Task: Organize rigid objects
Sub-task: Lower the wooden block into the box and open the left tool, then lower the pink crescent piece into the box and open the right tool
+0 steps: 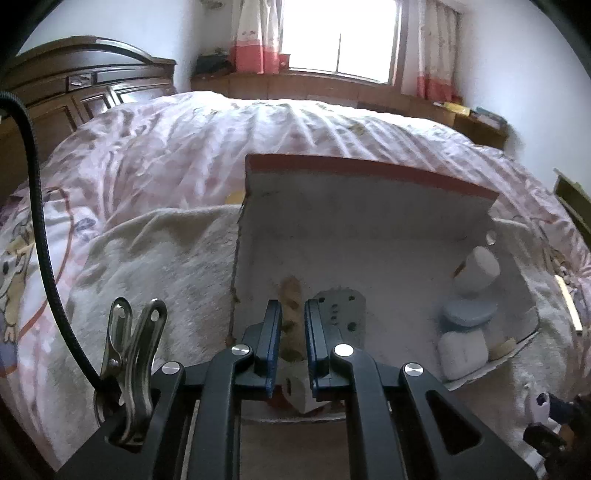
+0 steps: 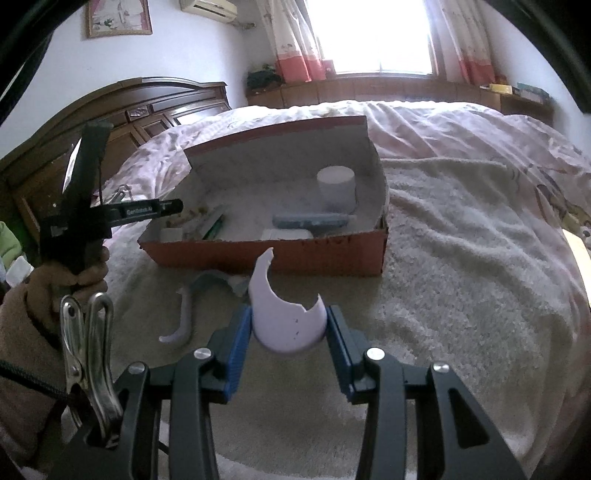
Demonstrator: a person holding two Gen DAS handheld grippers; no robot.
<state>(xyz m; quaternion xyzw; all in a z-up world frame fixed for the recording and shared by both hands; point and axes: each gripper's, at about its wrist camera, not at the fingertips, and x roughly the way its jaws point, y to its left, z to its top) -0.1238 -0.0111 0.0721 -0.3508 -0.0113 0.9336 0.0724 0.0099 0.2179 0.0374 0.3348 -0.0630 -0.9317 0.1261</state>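
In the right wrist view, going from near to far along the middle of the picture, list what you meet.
Right gripper closed on the broken lilac shell piece → red cardboard box → flat white case → blue case → white cylinder → raised box lid → window.

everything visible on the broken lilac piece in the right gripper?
The broken lilac piece is a curved shell fragment, smooth and matte, hard plastic or ceramic by the look. Its bottom is rounded and its top edge is jagged, with one tall pointed shard rising on the left and a lower chipped corner on the right. A few small dark specks mark its face. It stands upright, clamped on both sides by the blue pads of the right gripper, above the fuzzy cream blanket, on the near side of the cardboard box.
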